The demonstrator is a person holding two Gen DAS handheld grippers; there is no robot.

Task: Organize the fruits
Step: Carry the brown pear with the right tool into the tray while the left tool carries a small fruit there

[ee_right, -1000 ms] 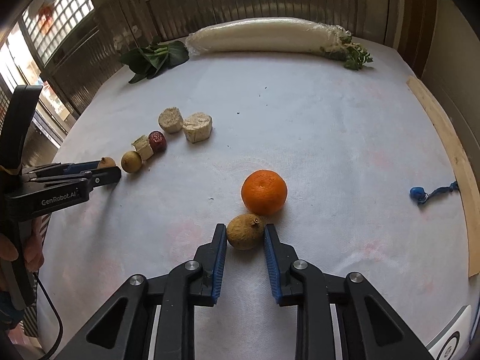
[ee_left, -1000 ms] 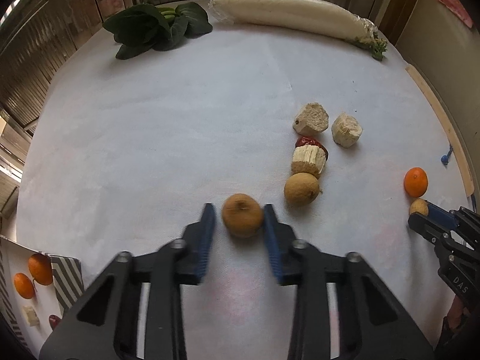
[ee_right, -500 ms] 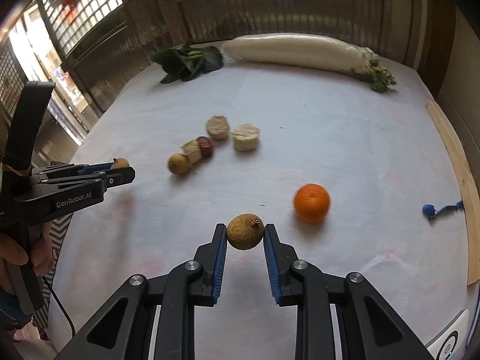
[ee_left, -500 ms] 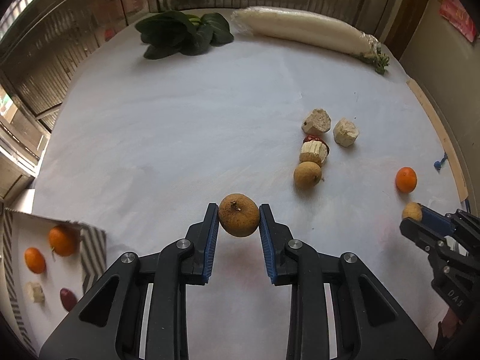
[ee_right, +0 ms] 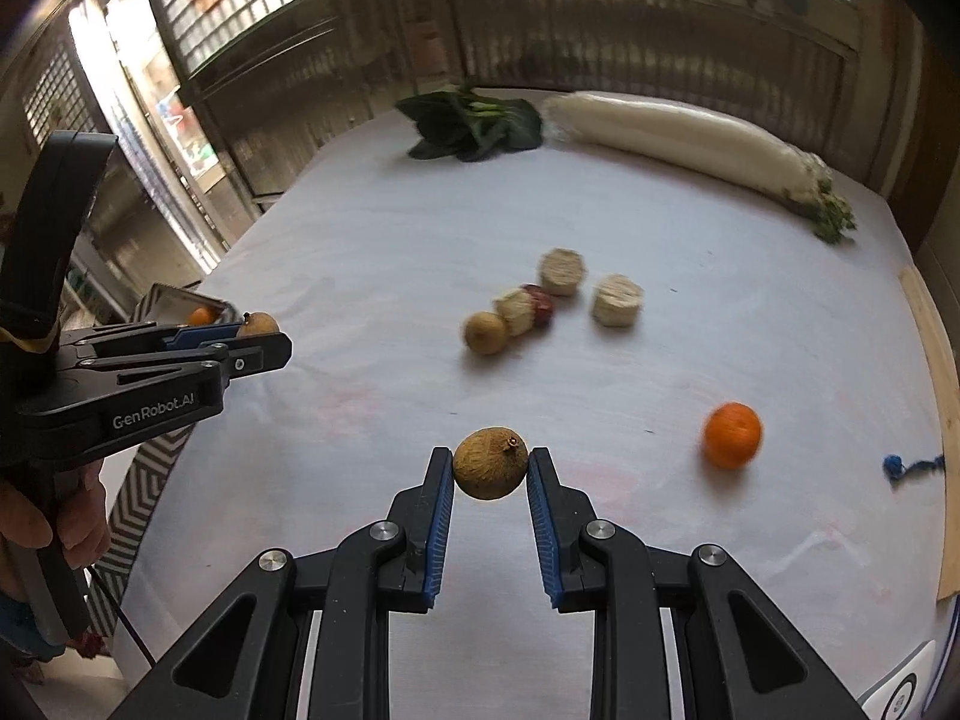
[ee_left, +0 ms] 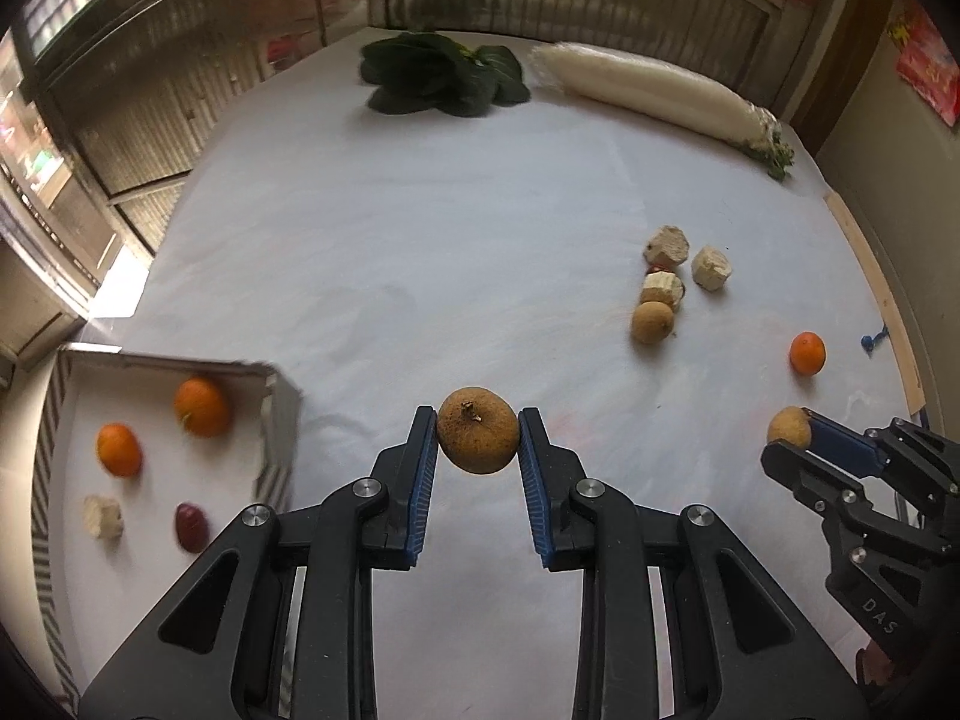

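Observation:
My left gripper (ee_left: pixel 478 441) is shut on a round brown fruit (ee_left: pixel 477 438) held above the white tabletop. My right gripper (ee_right: pixel 490 471) is shut on a second, smaller brown fruit (ee_right: pixel 491 463), also lifted off the table. Each gripper shows in the other's view, the left gripper (ee_right: pixel 264 333) at the left and the right gripper (ee_left: pixel 792 435) at the right. A shallow striped box (ee_left: pixel 273 420) lies at the left edge with two oranges (ee_left: pixel 202 406), a red date (ee_left: pixel 191 526) and a pale chunk inside. On the table stay one orange (ee_right: pixel 731 435), a brown fruit (ee_right: pixel 485 332), a date and pale chunks (ee_right: pixel 617 300).
Leafy greens (ee_left: pixel 444 81) and a long white radish (ee_left: pixel 654 97) lie along the far edge. A small blue object (ee_right: pixel 895 467) and a wooden strip (ee_right: pixel 936 360) sit at the right edge. A hand (ee_right: pixel 54 516) holds the left gripper's handle. Shutters and windows surround the table.
Both grippers have risen off the table with their brown fruits and swung left. The striped box has come much further into the left wrist view; the orange has slid right in the right wrist view.

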